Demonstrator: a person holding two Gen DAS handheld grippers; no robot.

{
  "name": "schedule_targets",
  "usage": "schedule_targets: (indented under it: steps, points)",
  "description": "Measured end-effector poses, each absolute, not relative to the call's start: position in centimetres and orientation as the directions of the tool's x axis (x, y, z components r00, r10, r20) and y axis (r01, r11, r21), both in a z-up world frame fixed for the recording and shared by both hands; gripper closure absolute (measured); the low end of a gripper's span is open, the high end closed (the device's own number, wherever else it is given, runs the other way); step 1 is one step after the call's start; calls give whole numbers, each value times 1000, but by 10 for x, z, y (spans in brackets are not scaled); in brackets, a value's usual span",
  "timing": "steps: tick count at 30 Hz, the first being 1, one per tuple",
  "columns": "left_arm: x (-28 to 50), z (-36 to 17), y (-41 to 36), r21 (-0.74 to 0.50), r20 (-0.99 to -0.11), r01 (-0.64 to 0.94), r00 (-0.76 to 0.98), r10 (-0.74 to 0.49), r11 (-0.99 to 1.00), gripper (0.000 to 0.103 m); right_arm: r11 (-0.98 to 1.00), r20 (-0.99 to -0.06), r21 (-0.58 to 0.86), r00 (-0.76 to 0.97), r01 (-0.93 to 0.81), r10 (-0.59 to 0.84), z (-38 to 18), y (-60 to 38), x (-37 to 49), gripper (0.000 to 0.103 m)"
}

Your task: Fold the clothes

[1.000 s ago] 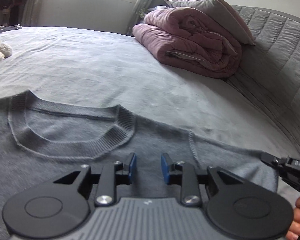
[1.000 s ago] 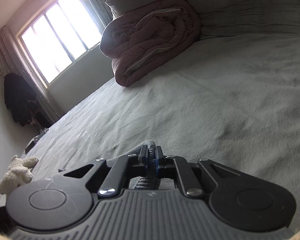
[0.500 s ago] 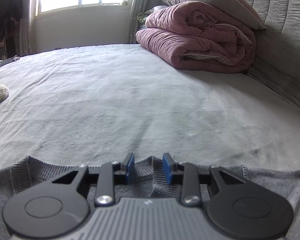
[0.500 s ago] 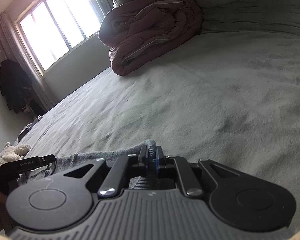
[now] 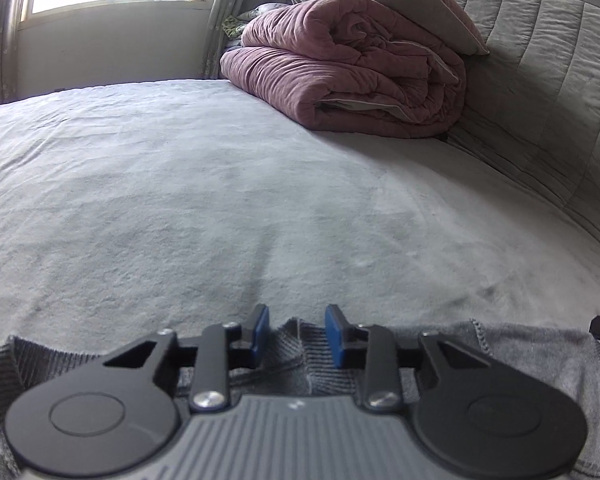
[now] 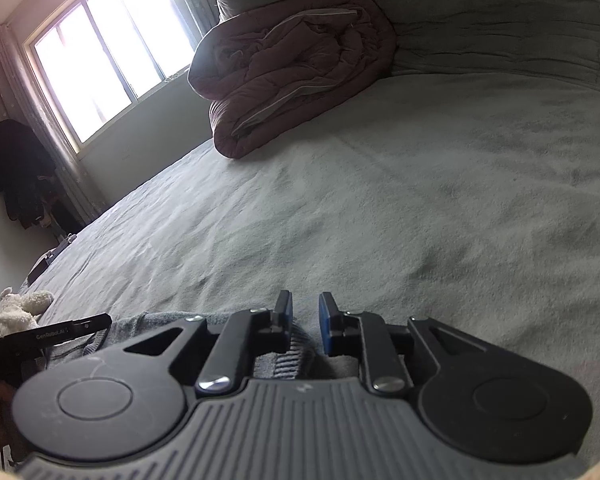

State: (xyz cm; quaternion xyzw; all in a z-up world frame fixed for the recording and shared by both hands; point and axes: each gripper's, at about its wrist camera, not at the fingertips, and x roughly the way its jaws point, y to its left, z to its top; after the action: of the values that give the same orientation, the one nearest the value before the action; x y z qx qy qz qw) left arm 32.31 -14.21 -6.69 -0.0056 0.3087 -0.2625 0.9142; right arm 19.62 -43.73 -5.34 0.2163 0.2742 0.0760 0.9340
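Left wrist view: the left gripper (image 5: 296,334) sits low over a grey sweater (image 5: 512,350) on the bed (image 5: 228,200), its blue-padded jaws spread with the ribbed collar (image 5: 296,346) bunched between them, not pinched. Right wrist view: the right gripper (image 6: 305,322) has its jaws apart too, a ribbed sweater edge (image 6: 296,354) lying just behind the pads. Ahead of both grippers lies a folded pink duvet (image 5: 348,68); a plush toy (image 6: 18,310) lies off to the left.

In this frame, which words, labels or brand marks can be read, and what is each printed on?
"GenRobot.AI": white print on the black finger of the left tool, seen at the left edge of the right wrist view.
Small pale mark on the right tool housing: too small to read.
Nothing else is legible.
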Motion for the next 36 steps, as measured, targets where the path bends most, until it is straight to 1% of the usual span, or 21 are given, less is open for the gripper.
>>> schedule_targets:
  steps: [1, 2, 6, 7, 8, 9, 10, 12, 14, 15, 17, 19, 21, 23, 25, 26, 28, 30, 36]
  points:
    - [321, -67, -144, -172, -556, 483, 672, -489, 859, 96, 893, -483, 449, 835, -21, 262, -54, -439, 197, 83]
    - [319, -67, -147, -167, -552, 487, 675, -491, 857, 98, 890, -487, 456, 830, -23, 271, -55, -439, 198, 83]
    - [314, -65, -152, -134, -529, 462, 715, -458, 877, 99, 892, -500, 447, 806, -73, 316, -56, -431, 200, 84]
    - [313, -63, -152, -125, -521, 457, 725, -450, 881, 100, 898, -505, 432, 803, -81, 316, -57, -428, 201, 82]
    - [312, -62, -153, -117, -513, 451, 736, -442, 885, 100, 904, -511, 418, 800, -89, 315, -57, -425, 201, 85]
    - [311, -61, -154, -106, -506, 444, 746, -433, 890, 100, 916, -518, 390, 800, -94, 303, -58, -421, 201, 93]
    - [310, -61, -156, -91, -504, 436, 755, -419, 895, 100, 925, -523, 368, 800, -100, 294, -57, -419, 201, 95]
    - [310, -61, -159, -67, -504, 424, 767, -397, 903, 100, 952, -514, 296, 825, -85, 233, -52, -413, 198, 96]
    - [310, -61, -162, -45, -507, 415, 775, -378, 909, 100, 976, -470, 210, 869, -61, 155, -45, -407, 192, 97]
    - [310, -62, -164, -32, -508, 410, 779, -368, 912, 100, 980, -454, 190, 880, -59, 141, -44, -405, 192, 97]
    - [312, -65, -169, 1, -526, 403, 779, -343, 915, 100, 983, -455, 173, 880, -63, 137, -48, -401, 196, 97]
    - [313, -69, -175, 38, -546, 402, 776, -318, 915, 99, 984, -502, 166, 853, -67, 143, -59, -400, 206, 97]
    - [310, -68, -180, 76, -549, 402, 781, -298, 912, 99, 974, -510, 211, 842, -76, 176, -60, -406, 208, 96]
    - [306, -65, -184, 105, -554, 404, 783, -284, 909, 98, 961, -516, 262, 829, -87, 216, -58, -414, 208, 90]
    - [296, -60, -190, 137, -553, 408, 787, -272, 903, 86, 949, -531, 301, 809, -96, 251, -56, -421, 208, 84]
    - [291, -58, -193, 153, -553, 415, 788, -270, 897, 84, 944, -535, 314, 803, -100, 263, -55, -424, 207, 82]
    - [279, -53, -201, 186, -551, 429, 790, -268, 884, 68, 934, -541, 340, 790, -108, 289, -52, -429, 206, 79]
    - [266, -48, -209, 216, -548, 446, 791, -270, 868, 65, 923, -546, 366, 776, -116, 314, -50, -434, 205, 79]
    - [207, -36, -236, 207, -528, 575, 747, -405, 792, 65, 886, -533, 447, 757, -127, 377, -43, -451, 200, 78]
